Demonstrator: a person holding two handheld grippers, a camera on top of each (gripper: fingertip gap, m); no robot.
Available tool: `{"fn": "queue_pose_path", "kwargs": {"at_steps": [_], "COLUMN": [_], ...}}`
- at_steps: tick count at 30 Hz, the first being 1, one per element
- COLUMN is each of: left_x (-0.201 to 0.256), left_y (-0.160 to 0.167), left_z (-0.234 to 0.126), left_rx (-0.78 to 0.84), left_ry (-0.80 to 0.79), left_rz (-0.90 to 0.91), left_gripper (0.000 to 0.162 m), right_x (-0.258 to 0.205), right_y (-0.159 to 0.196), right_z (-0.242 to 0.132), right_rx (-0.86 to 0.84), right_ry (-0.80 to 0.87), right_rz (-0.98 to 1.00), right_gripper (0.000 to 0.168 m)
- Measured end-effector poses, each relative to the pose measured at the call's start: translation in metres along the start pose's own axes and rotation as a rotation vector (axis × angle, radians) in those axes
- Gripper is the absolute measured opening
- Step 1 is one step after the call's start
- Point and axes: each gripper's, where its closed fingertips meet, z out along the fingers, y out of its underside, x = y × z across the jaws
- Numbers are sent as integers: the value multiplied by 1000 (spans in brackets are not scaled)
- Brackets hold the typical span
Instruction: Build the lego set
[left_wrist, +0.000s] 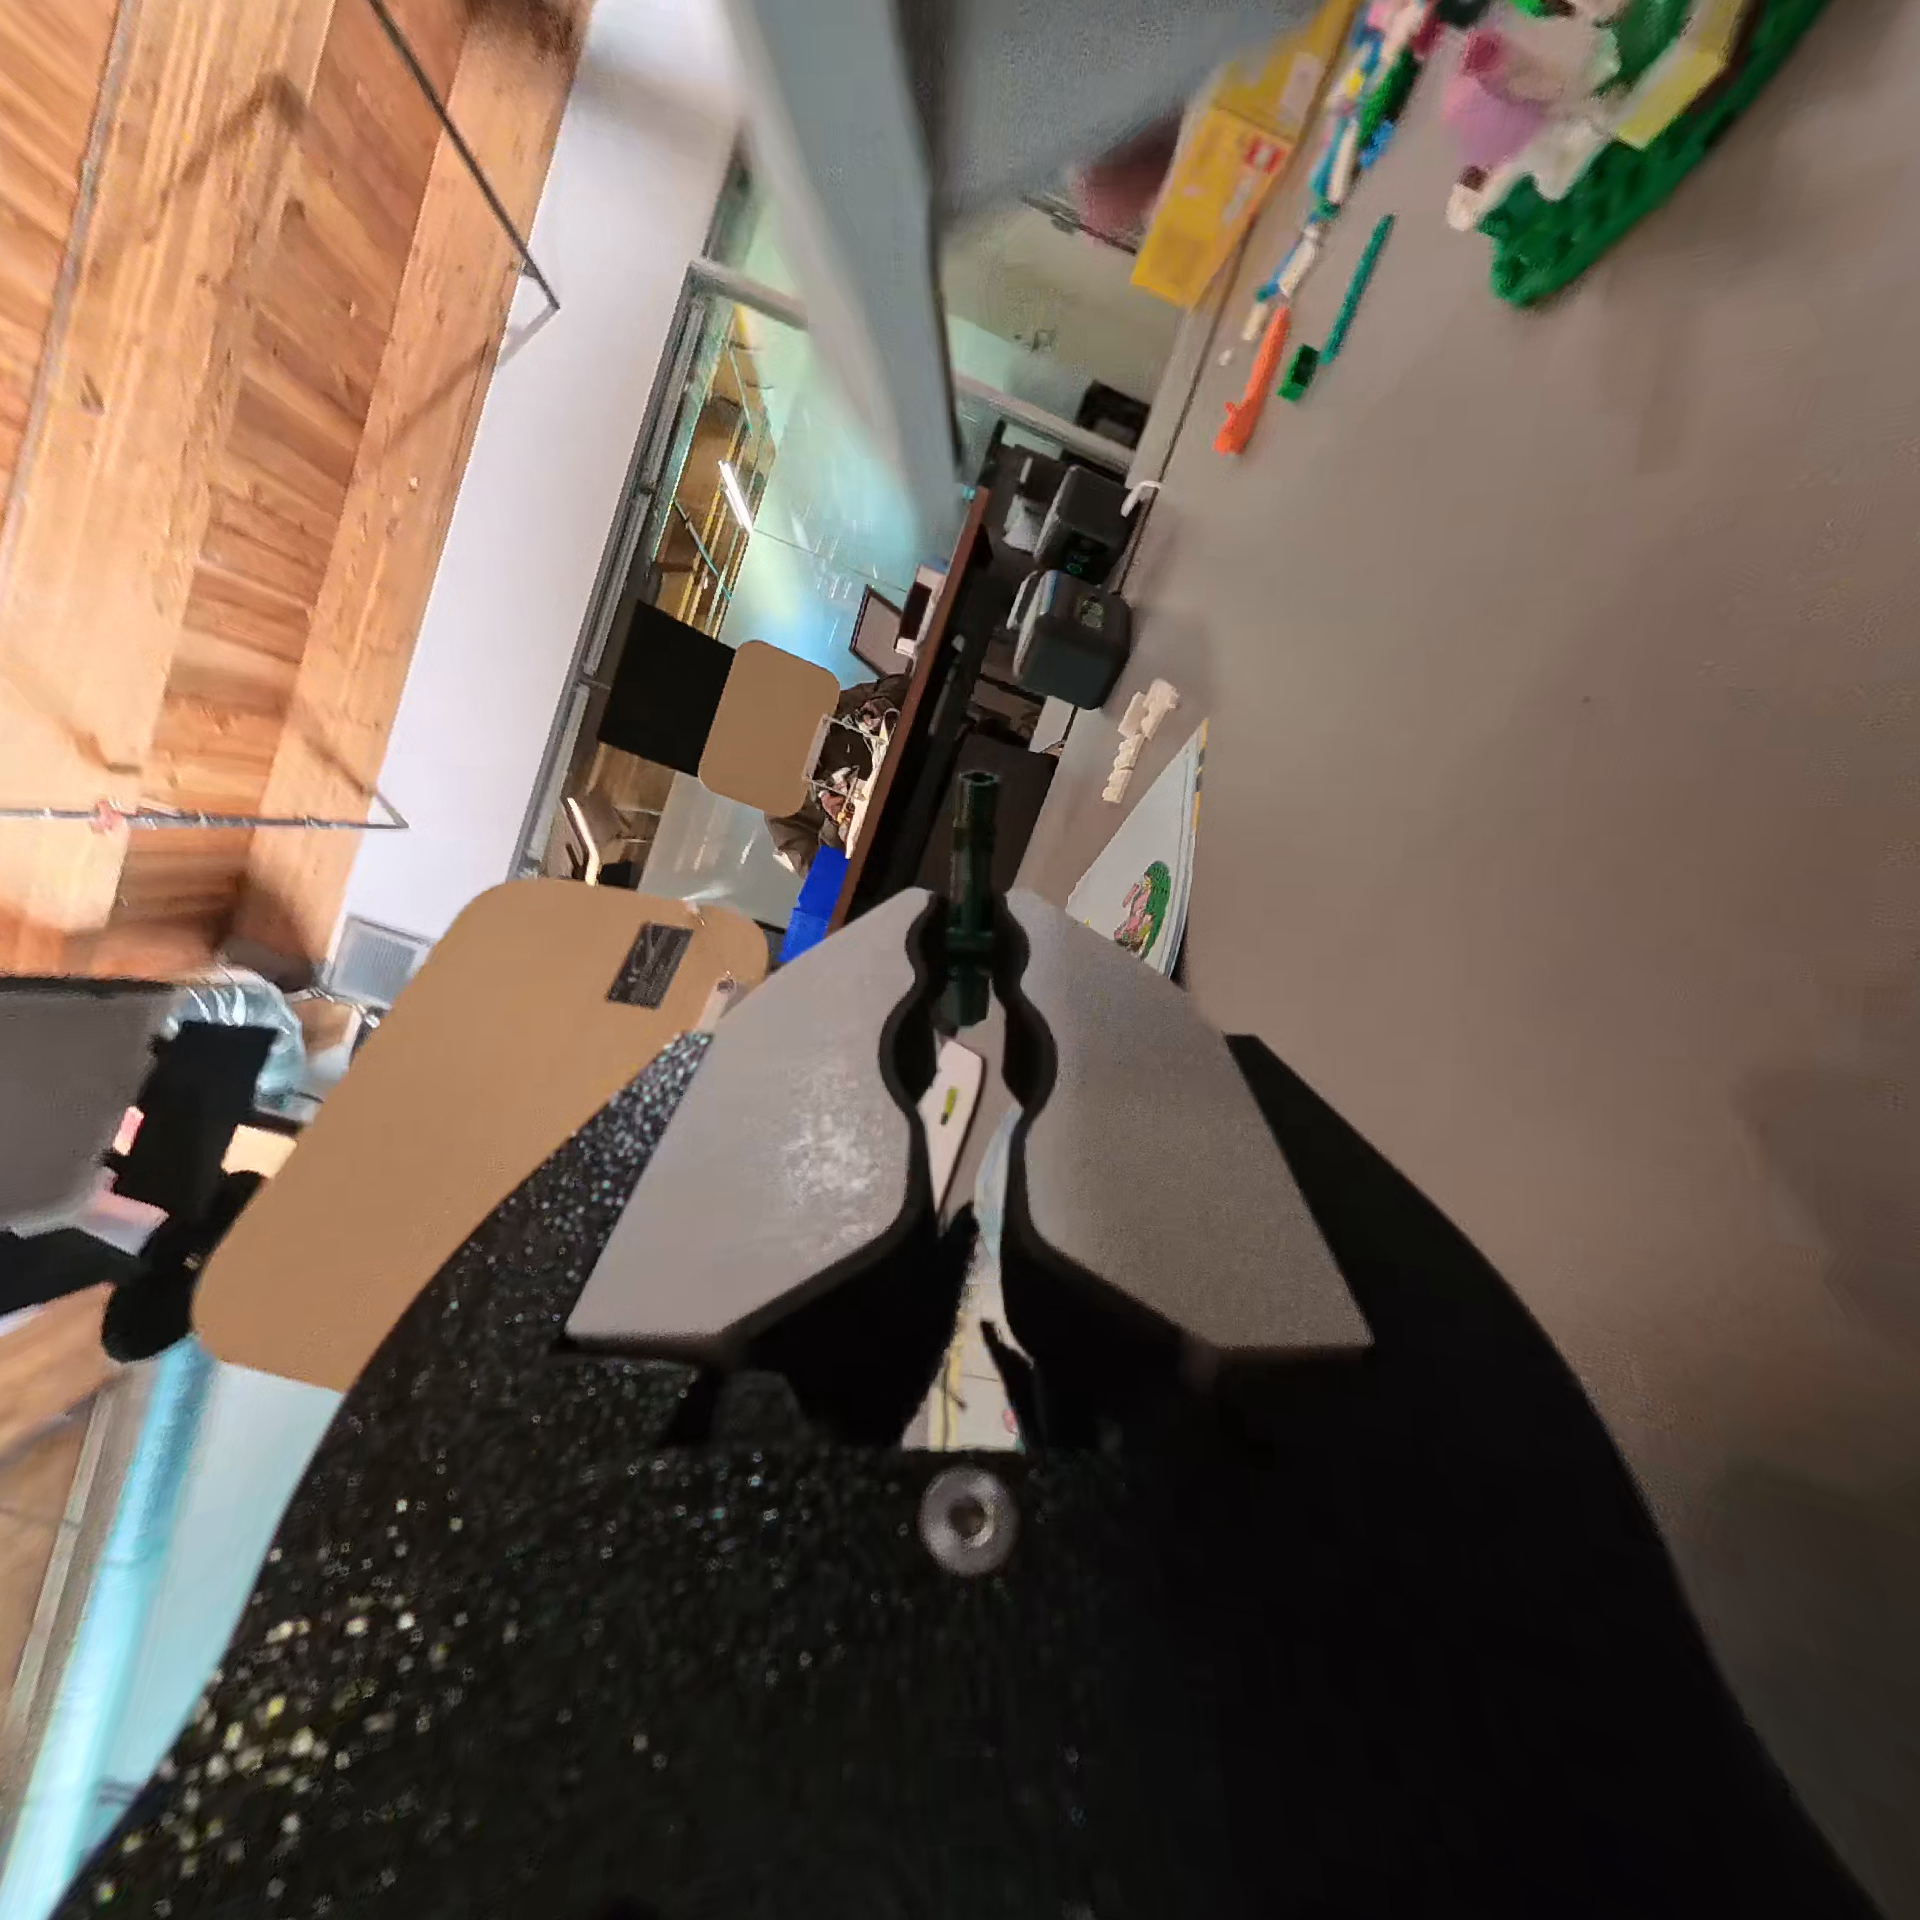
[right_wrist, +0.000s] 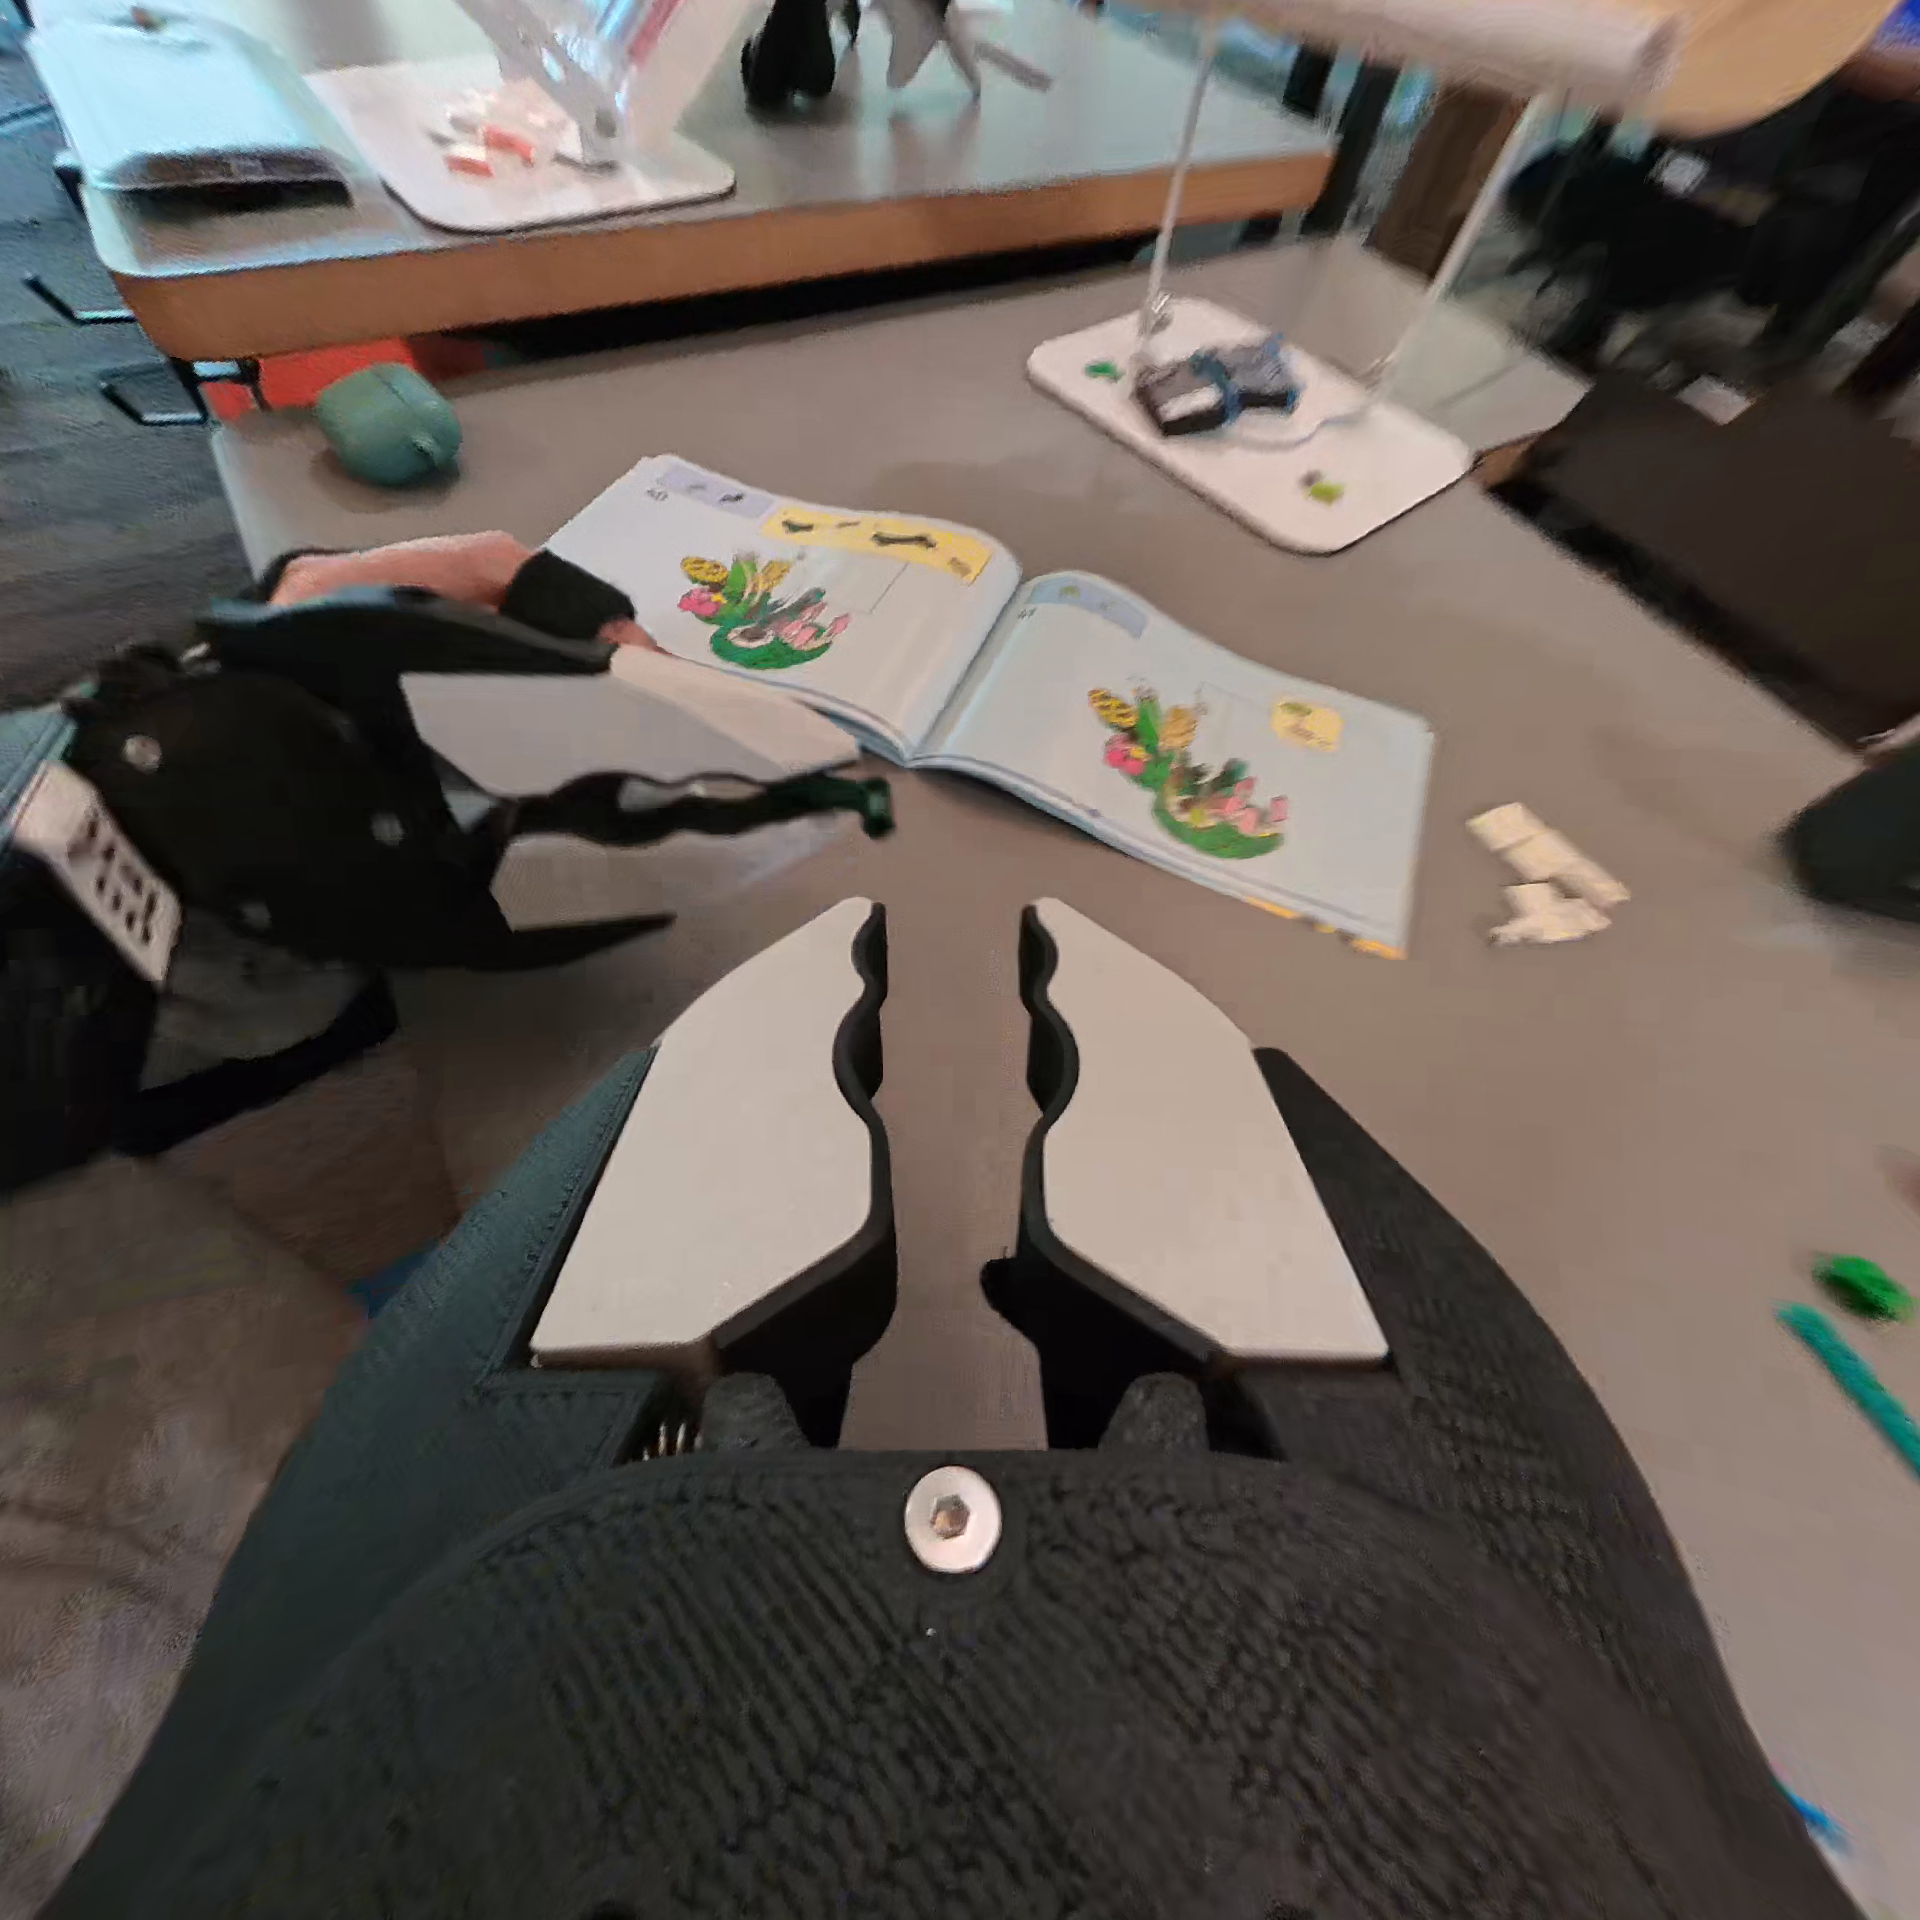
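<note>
Left gripper (left_wrist: 968, 940) pinches dark green piece (left_wrist: 971, 883) at its tips.

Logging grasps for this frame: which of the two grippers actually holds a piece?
The left gripper: its jaws are shut on a dark green stem piece. The right gripper is open, nothing between its jaws.

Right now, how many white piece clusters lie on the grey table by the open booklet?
2: one white cluster just right of the booklet, a second white cluster right beside it, nearer the camera. Blur may hide more.
</note>
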Motion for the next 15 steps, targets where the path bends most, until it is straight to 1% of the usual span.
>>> {"fn": "queue_pose_path", "kwargs": {"at_steps": [2,3,5,6,8,12,13,15], "left_x": [-7,-10,-13,-13,-14,-14,-14,-14], "left_y": [2,2,0,-2,-6,-13,-14,-17], "left_z": [-1,-1,1,2,2,1,0,-1], "left_rx": [5,10,24,31,49,77,85,104], "left_ry": [-16,-28,-32,-32,-30,-21,-19,-13], "left_rz": [-87,-122,-161,-178,-202,-211,-213,-224], "left_gripper": [7,7,7,7,7,7,7,7], "right_x": [14,23,44,51,66,77,77,80], "right_y": [-2,0,14,28,70,154,168,185], "right_z": [-36,-56,-92,-107,-130,-158,-162,-163], "right_rx": [41,55,56,29,-97,-361,-398,-404], "right_ry": [73,107,191,200,222,202,190,171], "right_rz": [-56,-85,-117,-128,-115,-89,-80,-60], "right_gripper": [26,31,32,32,30,26,25,22]}}
